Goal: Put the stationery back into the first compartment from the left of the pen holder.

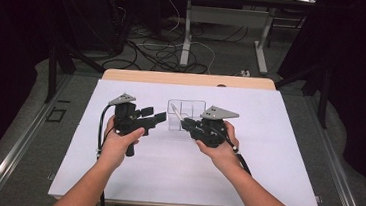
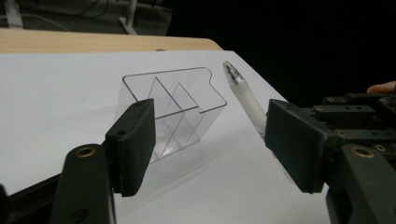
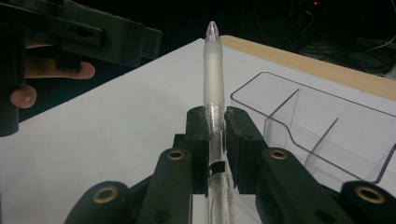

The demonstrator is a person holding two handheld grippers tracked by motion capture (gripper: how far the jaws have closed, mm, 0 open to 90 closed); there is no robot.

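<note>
Right gripper view: my right gripper (image 3: 215, 122) pinches the pen (image 3: 213, 74) just beside the organizer (image 3: 280, 100); left gripper (image 2: 210, 140) spread, empty. I'd steady the pen's tip over 1 compartment before releasing

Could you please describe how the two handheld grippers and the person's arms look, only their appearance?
Both the left gripper and the right gripper are black, blocky tools with a grey three-cornered plate on top and a black cable trailing back. In the gripper views, the jaws are flat matte-black pads on arms with brass-coloured rivets. The person's forearms are bare; no sleeves are visible.
</note>
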